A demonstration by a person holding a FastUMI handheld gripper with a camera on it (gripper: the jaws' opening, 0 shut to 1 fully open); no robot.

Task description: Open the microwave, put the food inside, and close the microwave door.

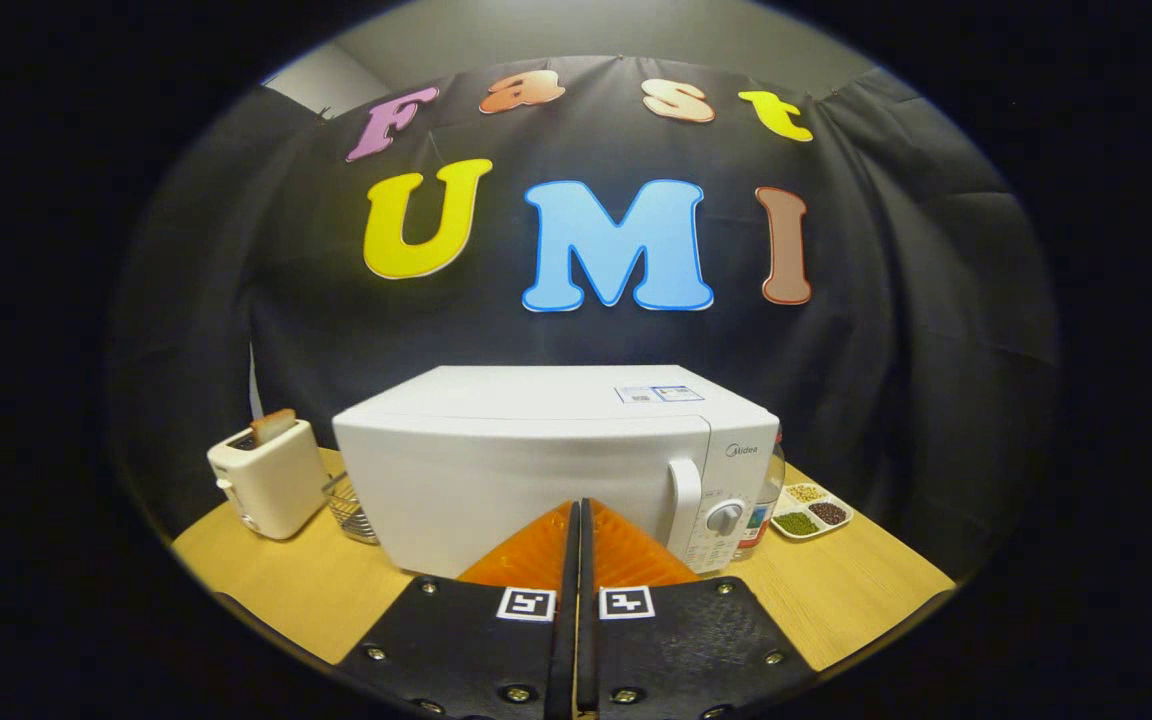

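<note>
A white microwave point(536, 470) stands on the wooden table point(276, 580) straight ahead of me, its door closed. The vertical door handle point(684, 500) sits at the door's right side, next to the control panel with a round dial point(724, 517). My gripper point(578, 512) is shut, the two fingers pressed together with nothing between them, their tips pointing at the lower middle of the microwave door and a short way in front of it. I cannot tell which item is the food.
A white toaster point(266, 480) with a slice of bread in it stands left of the microwave, a wire basket point(354, 510) between them. Right of the microwave stand a bottle point(766, 500) and a divided dish of beans point(808, 510).
</note>
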